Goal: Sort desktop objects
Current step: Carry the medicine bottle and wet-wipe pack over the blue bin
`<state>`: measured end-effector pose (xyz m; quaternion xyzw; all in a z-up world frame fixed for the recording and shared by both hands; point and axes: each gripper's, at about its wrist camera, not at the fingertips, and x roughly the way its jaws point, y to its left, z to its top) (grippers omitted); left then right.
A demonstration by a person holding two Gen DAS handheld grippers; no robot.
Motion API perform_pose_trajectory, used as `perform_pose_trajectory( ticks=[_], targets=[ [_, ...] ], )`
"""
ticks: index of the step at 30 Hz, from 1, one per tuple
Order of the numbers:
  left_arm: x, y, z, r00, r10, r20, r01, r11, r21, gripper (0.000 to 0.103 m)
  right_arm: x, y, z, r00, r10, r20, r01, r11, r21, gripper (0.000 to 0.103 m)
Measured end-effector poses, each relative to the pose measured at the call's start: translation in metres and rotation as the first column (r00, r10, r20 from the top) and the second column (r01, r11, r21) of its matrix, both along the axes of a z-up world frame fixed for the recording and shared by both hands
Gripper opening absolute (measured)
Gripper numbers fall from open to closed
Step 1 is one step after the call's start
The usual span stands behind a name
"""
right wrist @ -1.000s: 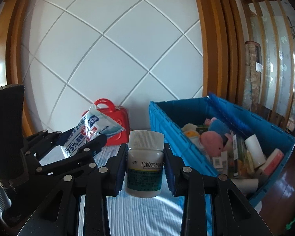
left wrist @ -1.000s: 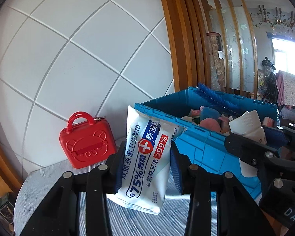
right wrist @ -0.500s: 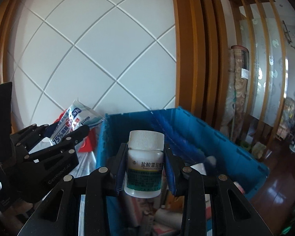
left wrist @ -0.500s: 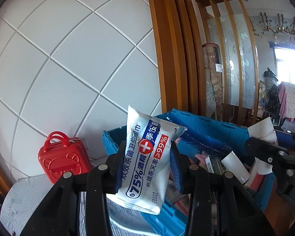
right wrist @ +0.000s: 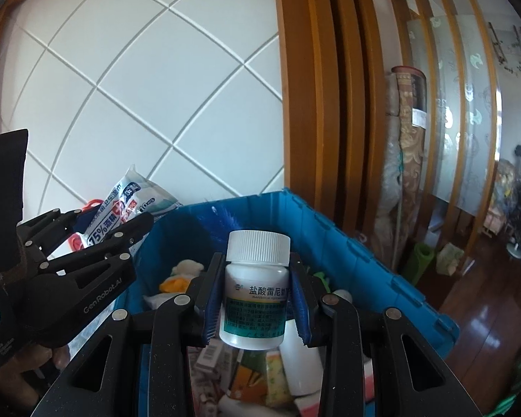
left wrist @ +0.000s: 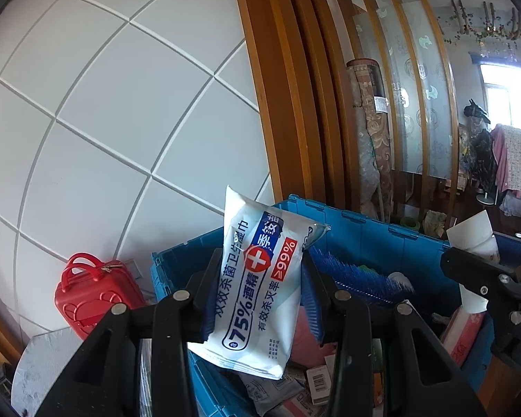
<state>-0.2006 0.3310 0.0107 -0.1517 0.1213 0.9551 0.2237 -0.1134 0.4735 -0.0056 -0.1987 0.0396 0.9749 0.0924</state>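
The wipes pack (left wrist: 260, 288) is glossy printed plastic film with a crinkled top seam, pinched between the left gripper (left wrist: 258, 299)'s matt black plastic fingers, which carry ribbed blue pads (left wrist: 309, 299) and bright metal rivets. The pill bottle (right wrist: 257, 288) is smooth white plastic with a ridged cap and a paper label. The blue crate (right wrist: 347, 253) is hard moulded plastic with a dull sheen, the small red case (left wrist: 93, 295) is glossy embossed plastic, and the floor (right wrist: 486, 299) is polished wood.

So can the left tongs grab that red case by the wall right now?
Probably not: the left tongs are shut on the wipes pack, so nothing can enter them, though the red case stands unobstructed.
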Motion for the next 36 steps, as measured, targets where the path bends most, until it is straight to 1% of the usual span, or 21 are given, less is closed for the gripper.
perform_pose_trajectory(
  ticks=[8, 14, 26, 33, 35, 36],
  targets=[
    [-0.004, 0.013, 0.001, 1.0, -0.02, 0.0, 0.02, 1.0, -0.002, 0.04, -0.003, 0.015, -0.004, 0.999, -0.04, 0.009, 0.04, 0.999, -0.013, 0.035],
    [-0.003, 0.017, 0.005, 1.0, -0.026, 0.0, 0.026, 1.0, 0.007, 0.041, -0.004, 0.019, 0.0, 0.999, -0.049, 0.01, 0.049, 0.999, -0.002, 0.035],
    [-0.009, 0.019, 0.004, 1.0, -0.003, 0.014, 0.003, 1.0, 0.003, 0.041, -0.009, 0.03, -0.003, 0.998, -0.057, 0.013, 0.057, 0.998, -0.017, 0.035],
    [-0.009, 0.02, 0.004, 1.0, 0.005, 0.009, -0.005, 1.0, -0.001, 0.041, -0.013, 0.031, -0.002, 0.999, -0.052, 0.01, 0.052, 0.999, -0.018, 0.035],
    [-0.01, 0.02, 0.005, 1.0, 0.022, 0.001, -0.022, 1.0, 0.001, 0.044, -0.016, 0.032, -0.001, 0.998, -0.056, 0.009, 0.056, 0.998, -0.017, 0.035],
    [-0.012, 0.02, 0.006, 1.0, 0.029, 0.001, -0.029, 1.0, 0.0, 0.052, -0.016, 0.032, -0.002, 0.998, -0.059, 0.009, 0.059, 0.998, -0.013, 0.037]
  ],
)
